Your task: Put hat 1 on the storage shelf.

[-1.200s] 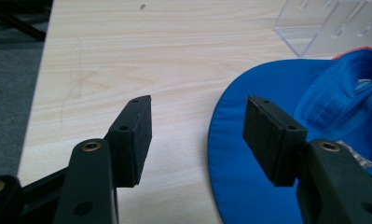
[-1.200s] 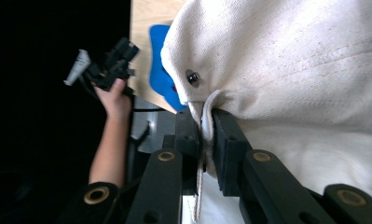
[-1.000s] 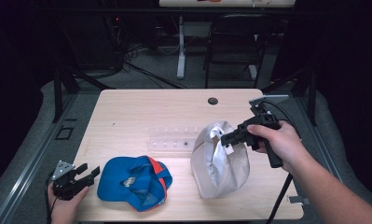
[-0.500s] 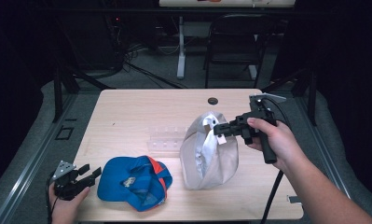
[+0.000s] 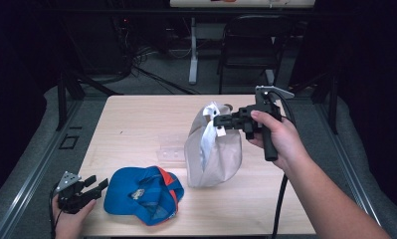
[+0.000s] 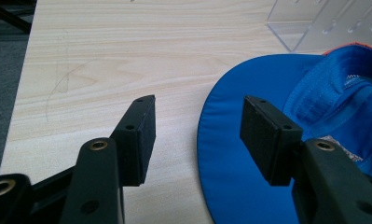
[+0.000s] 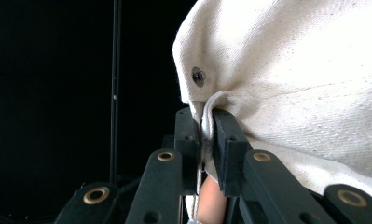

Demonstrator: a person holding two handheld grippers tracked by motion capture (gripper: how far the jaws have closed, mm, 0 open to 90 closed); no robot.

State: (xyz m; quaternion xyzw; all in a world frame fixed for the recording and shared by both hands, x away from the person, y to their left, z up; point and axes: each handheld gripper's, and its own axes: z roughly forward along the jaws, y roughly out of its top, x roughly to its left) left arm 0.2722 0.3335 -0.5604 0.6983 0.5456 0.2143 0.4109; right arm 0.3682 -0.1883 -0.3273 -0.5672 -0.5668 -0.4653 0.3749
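Cream canvas cap point(image 5: 212, 149) hangs above the counter point(image 5: 136, 124), near its right-centre, pinched at the upper edge by the right hand-held gripper point(image 5: 220, 121). The right gripper view shows the jaws clamped tight on a folded seam of the cap point(image 7: 286, 88), just below a small metal rivet point(image 7: 198, 75). Fabric is soft and light, so it droops and folds under its own weight; a seam or the stiffer brim is the best place to grab (a thin single layer could slip out).

Blue cap point(image 5: 144, 194) lies upside down on the counter's near-left part, orange trim showing. Left hand-held gripper point(image 5: 97, 183) sits just beside it, jaws apart and just now narrowing a little, with nothing between them but bare wood; one pad hovers over the blue brim point(image 6: 230, 154). That brim looks stiffer than the crown, so likely the safest hold there.

Clear plastic rack point(image 5: 173, 148) stands between the two caps, farther back.
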